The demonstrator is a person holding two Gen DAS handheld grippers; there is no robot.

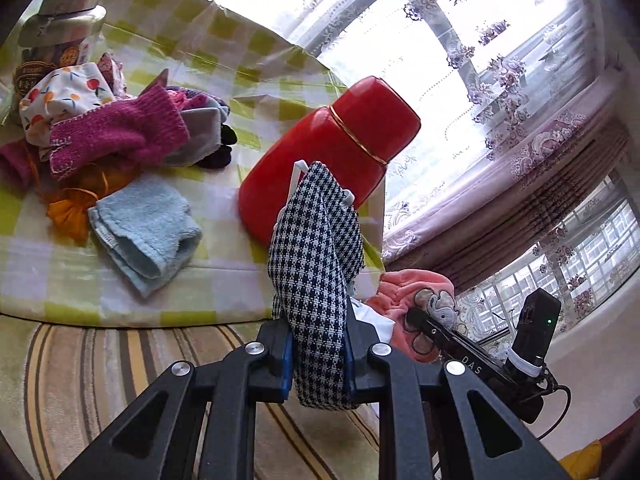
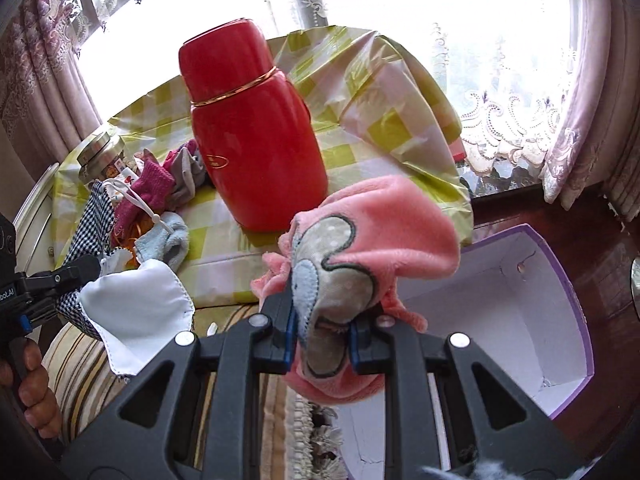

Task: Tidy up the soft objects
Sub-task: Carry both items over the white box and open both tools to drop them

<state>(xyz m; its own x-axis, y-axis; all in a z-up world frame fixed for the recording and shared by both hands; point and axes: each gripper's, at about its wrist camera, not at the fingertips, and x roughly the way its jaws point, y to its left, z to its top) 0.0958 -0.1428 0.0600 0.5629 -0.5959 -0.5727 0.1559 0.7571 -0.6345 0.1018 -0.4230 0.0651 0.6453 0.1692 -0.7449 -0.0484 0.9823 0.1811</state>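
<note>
Houndstooth cloth [image 1: 316, 264] clamped, pink cloth [image 2: 372, 232] beside box rim [image 2: 576, 304]

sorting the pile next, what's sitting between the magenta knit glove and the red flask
In the left wrist view, grey and dark folded socks lie between the magenta glove and the red flask.

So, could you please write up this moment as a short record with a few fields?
left gripper: jaws shut on the houndstooth cloth
right gripper: jaws shut on the pink plush piece
table: yellow-checked cover
standing on table: red flask, glass jar
loose soft items: magenta knit glove, light blue towel, more behind
nearby: open purple box, white inside, on the floor below the right gripper
</note>
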